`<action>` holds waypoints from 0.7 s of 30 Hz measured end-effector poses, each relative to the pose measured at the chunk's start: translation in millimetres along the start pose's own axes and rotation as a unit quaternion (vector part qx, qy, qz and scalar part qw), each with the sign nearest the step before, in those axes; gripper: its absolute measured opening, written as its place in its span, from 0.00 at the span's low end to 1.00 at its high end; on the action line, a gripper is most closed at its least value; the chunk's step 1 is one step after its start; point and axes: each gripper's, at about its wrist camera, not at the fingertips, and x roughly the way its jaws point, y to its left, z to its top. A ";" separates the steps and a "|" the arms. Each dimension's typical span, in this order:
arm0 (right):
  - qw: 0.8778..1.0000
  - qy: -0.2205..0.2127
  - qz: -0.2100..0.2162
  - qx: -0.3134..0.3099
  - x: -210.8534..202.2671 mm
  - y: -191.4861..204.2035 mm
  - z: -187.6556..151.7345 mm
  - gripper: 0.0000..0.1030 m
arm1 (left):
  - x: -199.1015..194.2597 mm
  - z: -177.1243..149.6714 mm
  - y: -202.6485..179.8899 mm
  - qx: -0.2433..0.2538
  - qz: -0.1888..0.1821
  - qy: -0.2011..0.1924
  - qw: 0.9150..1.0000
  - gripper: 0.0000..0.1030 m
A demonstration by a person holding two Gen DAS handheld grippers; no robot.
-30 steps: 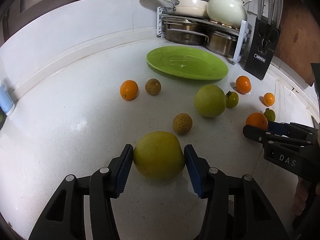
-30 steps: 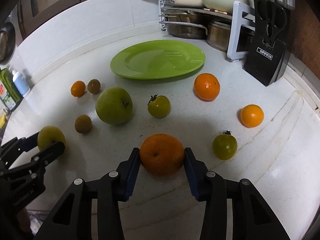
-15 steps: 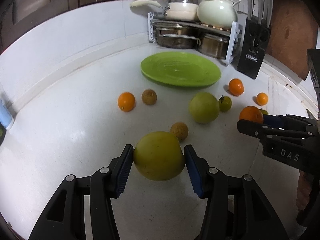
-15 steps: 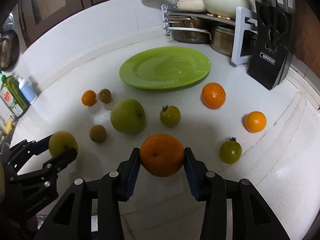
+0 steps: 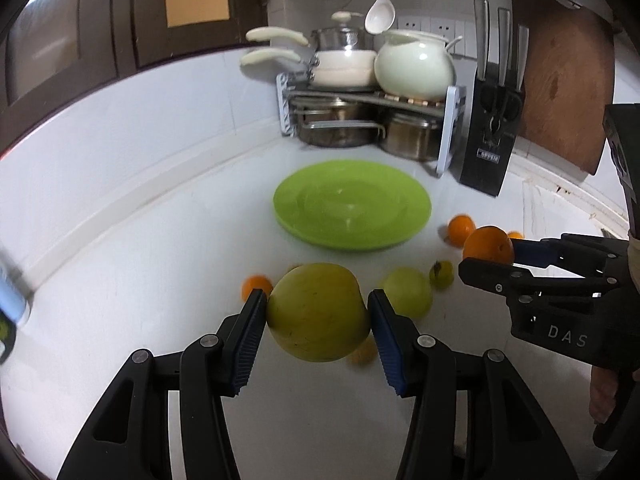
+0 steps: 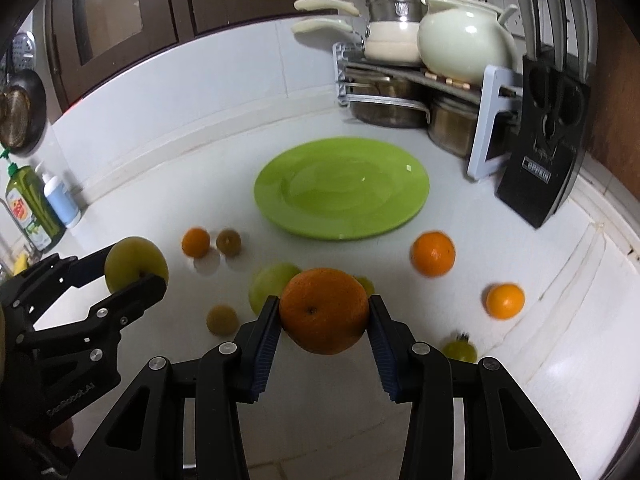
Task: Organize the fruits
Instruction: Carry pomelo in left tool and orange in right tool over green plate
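My left gripper [image 5: 318, 310] is shut on a yellow-green apple [image 5: 318, 312] and holds it above the white counter; it also shows in the right wrist view [image 6: 134, 264]. My right gripper [image 6: 324, 310] is shut on a large orange [image 6: 324, 310], also lifted; it shows in the left wrist view [image 5: 489, 245]. The empty green plate [image 6: 340, 188] lies ahead of both, also seen in the left wrist view [image 5: 352, 204]. Loose on the counter lie a green apple [image 6: 270, 282], two oranges [image 6: 433, 253] [image 6: 505, 300], a small orange [image 6: 195, 242], brown fruits [image 6: 229, 242] and a green tomato [image 6: 460, 350].
A rack of pots [image 6: 404, 92] with a white teapot [image 6: 464, 48] stands behind the plate. A black knife block [image 6: 548, 140] is at the right. Soap bottles [image 6: 36, 208] stand at the far left. A wooden board [image 5: 564, 92] leans on the wall.
Both grippers have risen from the counter with their fruit, the apple in the left and the orange in the right, and tilted up toward the plate.
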 end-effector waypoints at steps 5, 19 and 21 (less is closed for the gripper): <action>1.000 -0.026 -0.013 -0.006 -1.2 -0.8 22.2 0.43 | 8.8 18.6 2.9 0.014 -0.008 -0.016 1.000 0.50; 0.998 -0.040 -0.037 -0.015 27.4 -11.1 72.8 0.43 | 63.4 66.0 11.1 0.038 -0.049 0.000 0.998 0.50; 0.999 -0.031 -0.034 -0.011 35.3 -15.5 77.6 0.43 | 74.4 73.7 11.0 0.043 -0.054 0.004 0.998 0.50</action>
